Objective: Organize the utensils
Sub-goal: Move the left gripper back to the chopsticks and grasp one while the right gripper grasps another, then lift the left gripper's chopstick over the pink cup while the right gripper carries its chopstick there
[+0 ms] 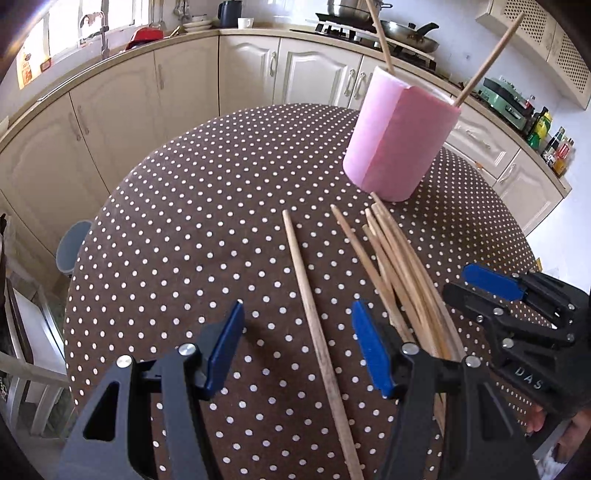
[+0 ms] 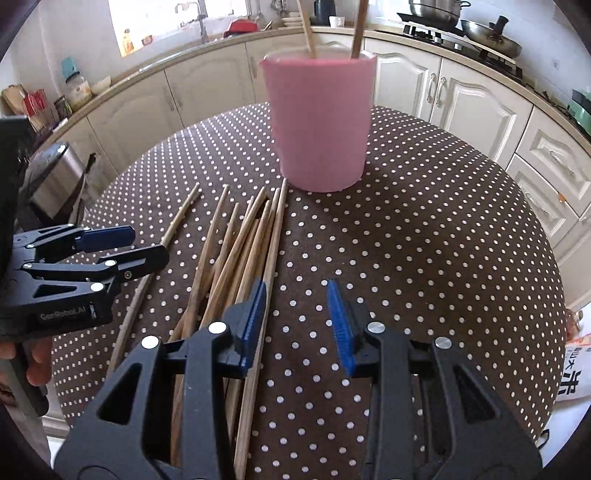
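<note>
A pink cup (image 1: 400, 142) stands on the round polka-dot table (image 1: 207, 221) with two wooden chopsticks upright in it; it also shows in the right wrist view (image 2: 320, 123). Several loose chopsticks (image 1: 399, 269) lie in a pile in front of it, also seen in the right wrist view (image 2: 240, 251). One single chopstick (image 1: 314, 325) lies apart to the left, between my left gripper's open fingers. My left gripper (image 1: 297, 345) is open and empty just above the table. My right gripper (image 2: 297, 325) is open and empty, its left finger over the pile's right edge.
Cream kitchen cabinets (image 1: 147, 103) curve around behind the table. A stove with pans (image 1: 399, 29) is at the back right, a sink (image 1: 99, 40) at the back left. A bin (image 1: 72, 245) stands on the floor left of the table.
</note>
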Tool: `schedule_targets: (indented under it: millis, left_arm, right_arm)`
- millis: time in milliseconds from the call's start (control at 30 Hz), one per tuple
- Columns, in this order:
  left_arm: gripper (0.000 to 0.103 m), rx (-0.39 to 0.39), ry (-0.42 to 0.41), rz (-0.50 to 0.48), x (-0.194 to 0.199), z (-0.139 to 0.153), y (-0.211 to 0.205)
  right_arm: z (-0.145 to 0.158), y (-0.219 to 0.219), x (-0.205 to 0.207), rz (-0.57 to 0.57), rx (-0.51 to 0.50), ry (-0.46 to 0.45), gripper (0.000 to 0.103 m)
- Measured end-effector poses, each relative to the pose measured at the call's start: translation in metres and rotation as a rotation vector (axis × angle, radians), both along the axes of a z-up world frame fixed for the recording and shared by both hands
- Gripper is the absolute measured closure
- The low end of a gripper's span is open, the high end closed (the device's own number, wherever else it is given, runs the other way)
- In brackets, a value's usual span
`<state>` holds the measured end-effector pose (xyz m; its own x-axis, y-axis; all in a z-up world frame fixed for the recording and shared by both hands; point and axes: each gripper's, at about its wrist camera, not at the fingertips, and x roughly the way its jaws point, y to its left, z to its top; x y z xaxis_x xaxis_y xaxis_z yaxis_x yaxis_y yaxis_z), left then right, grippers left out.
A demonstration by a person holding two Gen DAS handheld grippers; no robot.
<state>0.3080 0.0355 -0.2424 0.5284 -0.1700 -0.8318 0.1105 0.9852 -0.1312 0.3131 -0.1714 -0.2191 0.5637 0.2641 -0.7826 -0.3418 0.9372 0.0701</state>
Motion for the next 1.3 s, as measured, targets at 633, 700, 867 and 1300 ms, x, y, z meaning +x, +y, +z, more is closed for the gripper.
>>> schedule_targets:
  millis: [633,700,867,1300]
  left_arm:
    - [0.077,0.076,0.014,0.019,0.042,0.000,-0.005]
    - [0.086,0.080,0.017,0.024,0.049,0.001,-0.004]
    - [0.095,0.054,0.029,0.037,0.057,0.001,0.003]
    - [0.097,0.036,0.022,0.042,0.043,-0.002,0.007]
  right_arm:
    - [-0.004,0.042,0.048,0.012,-0.081,0.086,0.072]
    - [-0.003,0.048,0.057,0.020,-0.084,0.112,0.077]
    - [-0.001,0.065,0.073,0.039,-0.132,0.140,0.095]
    - [-0.003,0.046,0.062,0.018,-0.058,0.150,0.096]
